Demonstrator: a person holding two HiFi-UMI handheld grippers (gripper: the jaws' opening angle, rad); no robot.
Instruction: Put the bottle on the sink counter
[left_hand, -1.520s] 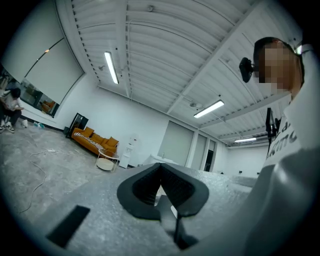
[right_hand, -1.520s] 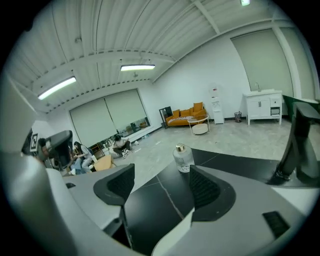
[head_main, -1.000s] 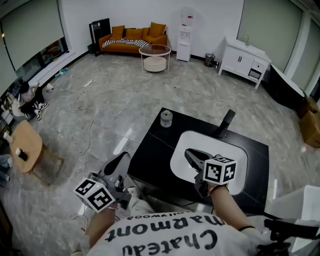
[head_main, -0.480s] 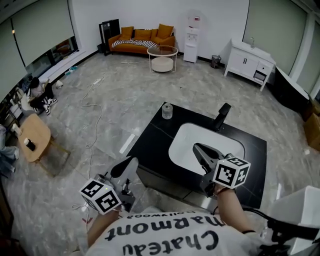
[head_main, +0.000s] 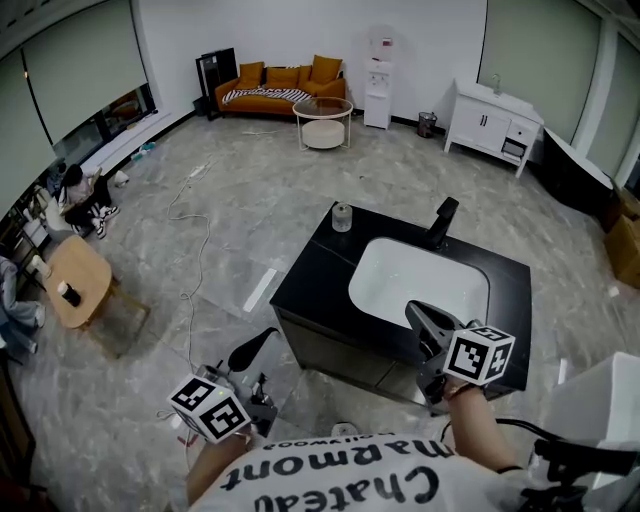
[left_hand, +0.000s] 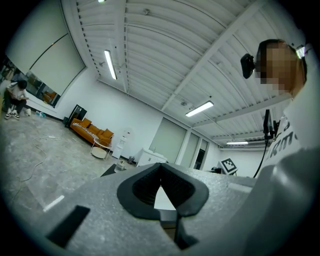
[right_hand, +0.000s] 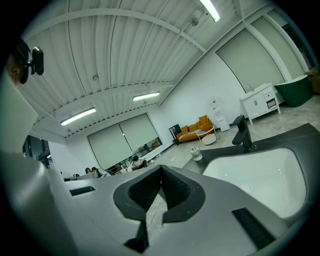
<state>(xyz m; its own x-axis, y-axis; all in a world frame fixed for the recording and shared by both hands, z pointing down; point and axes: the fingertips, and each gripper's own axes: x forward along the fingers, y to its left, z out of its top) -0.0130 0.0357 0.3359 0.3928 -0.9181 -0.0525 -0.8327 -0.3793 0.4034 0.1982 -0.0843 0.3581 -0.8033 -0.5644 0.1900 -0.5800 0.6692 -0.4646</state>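
Observation:
A small clear bottle (head_main: 342, 216) with a white cap stands upright on the far left corner of the black sink counter (head_main: 315, 285). It also shows small in the left gripper view (left_hand: 119, 166) and in the right gripper view (right_hand: 196, 154). My right gripper (head_main: 416, 311) hangs over the counter's near edge beside the white basin (head_main: 420, 280), shut with nothing in it. My left gripper (head_main: 262, 340) is low at the left, off the counter and over the floor. It too is shut and empty. Both are far from the bottle.
A black faucet (head_main: 440, 222) stands behind the basin. Across the room are an orange sofa (head_main: 280, 80), a round table (head_main: 323, 120), a water dispenser (head_main: 378, 75) and a white cabinet (head_main: 497, 125). A wooden stool (head_main: 75, 285) and a cable (head_main: 185, 250) are at the left.
The view has backed away from the counter. My right gripper has come from above the basin to the counter's near edge. My left gripper has dropped lower toward me.

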